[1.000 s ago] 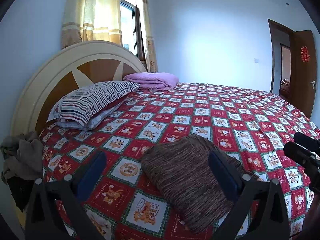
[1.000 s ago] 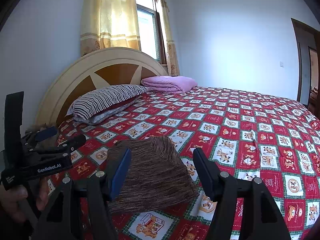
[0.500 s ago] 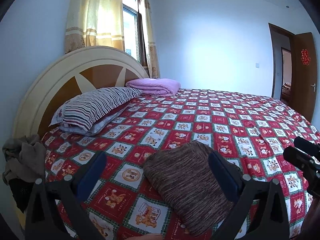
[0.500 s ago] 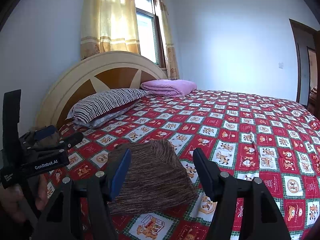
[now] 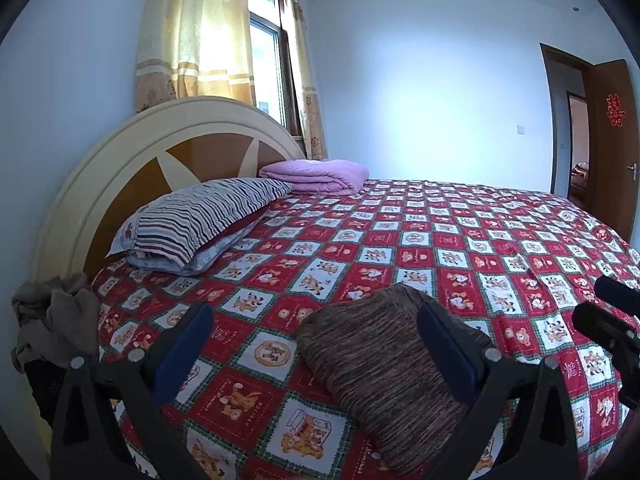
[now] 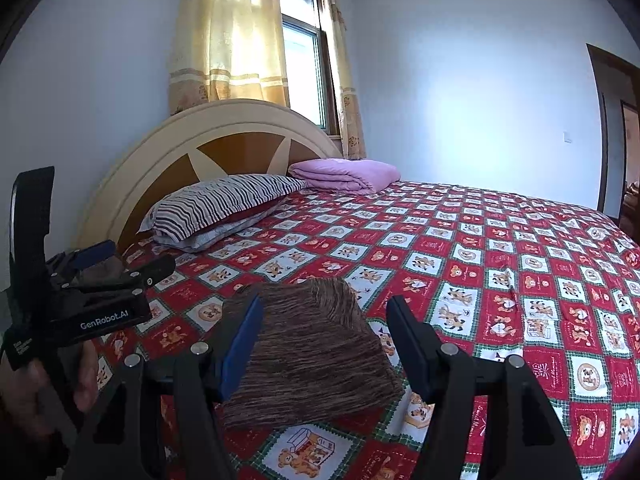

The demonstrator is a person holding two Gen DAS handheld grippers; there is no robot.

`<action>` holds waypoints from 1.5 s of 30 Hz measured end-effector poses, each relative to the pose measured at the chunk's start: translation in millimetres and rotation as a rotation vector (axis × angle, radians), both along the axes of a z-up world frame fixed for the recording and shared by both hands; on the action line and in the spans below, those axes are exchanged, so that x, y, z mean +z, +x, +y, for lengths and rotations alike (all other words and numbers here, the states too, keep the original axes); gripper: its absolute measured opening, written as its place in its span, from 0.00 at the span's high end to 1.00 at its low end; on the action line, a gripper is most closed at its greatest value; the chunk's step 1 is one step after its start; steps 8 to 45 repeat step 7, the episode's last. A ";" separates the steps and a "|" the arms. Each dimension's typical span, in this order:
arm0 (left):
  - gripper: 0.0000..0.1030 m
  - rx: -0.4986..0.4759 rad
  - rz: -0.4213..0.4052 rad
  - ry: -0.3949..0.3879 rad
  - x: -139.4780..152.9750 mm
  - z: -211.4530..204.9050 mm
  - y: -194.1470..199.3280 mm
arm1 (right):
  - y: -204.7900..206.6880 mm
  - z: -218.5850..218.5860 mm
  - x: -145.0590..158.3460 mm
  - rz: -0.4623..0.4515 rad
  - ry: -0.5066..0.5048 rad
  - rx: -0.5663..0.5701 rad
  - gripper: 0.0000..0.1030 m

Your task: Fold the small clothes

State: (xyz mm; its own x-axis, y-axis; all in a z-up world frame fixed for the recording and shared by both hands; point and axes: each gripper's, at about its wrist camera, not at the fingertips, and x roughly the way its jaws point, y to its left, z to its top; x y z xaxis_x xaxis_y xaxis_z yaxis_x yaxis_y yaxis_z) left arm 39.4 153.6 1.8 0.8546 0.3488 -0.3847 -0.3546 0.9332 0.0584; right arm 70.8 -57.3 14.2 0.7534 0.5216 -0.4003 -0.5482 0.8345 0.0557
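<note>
Folded brown cloth point(image 5: 384, 368) lies on the bed point(image 5: 460, 240), low in the frame and a little right of centre in the left wrist view; in the right wrist view the same cloth point(image 6: 316, 352) sits at lower centre. It is a dark, streaky knit, folded into a thick flat bundle, resting on a red quilt of checked squares with bear pictures.

Left hand-held gripper point(image 5: 314, 346) has its jaws wide apart. Its blue-padded fingers stand one at lower left over the quilt and one at lower right, in front of the cloth's right part; whether that finger touches the cloth I cannot tell. Nothing is clamped.

Right hand-held gripper point(image 6: 326, 336) also stands partly open, with the cloth seen between and beyond its two fingers; the pads do not press on it. At the left edge of this view the left gripper's body shows from the side, held by a hand point(image 6: 52, 384).

Toward the upper left of both views a striped pillow point(image 5: 200, 222) leans by the arched headboard point(image 5: 132, 152), with a folded purple blanket point(image 5: 316, 176) just beyond it. A heap of grey-brown clothes point(image 5: 52, 320) hangs at the left edge of the bed. Yellow curtains point(image 5: 196, 32) flank a window point(image 5: 266, 64), and a brown door point(image 5: 612, 136) stands open at right.
</note>
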 end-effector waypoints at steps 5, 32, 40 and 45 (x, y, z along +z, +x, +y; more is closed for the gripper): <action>0.00 0.012 -0.001 0.004 -4.0 3.5 0.5 | -1.0 1.1 -0.5 -0.002 -0.002 0.003 0.36; 0.00 0.011 0.003 0.013 -5.7 3.4 1.2 | -0.9 1.0 -0.7 -0.001 -0.002 0.003 0.36; 0.00 0.011 0.003 0.013 -5.7 3.4 1.2 | -0.9 1.0 -0.7 -0.001 -0.002 0.003 0.36; 0.00 0.011 0.003 0.013 -5.7 3.4 1.2 | -0.9 1.0 -0.7 -0.001 -0.002 0.003 0.36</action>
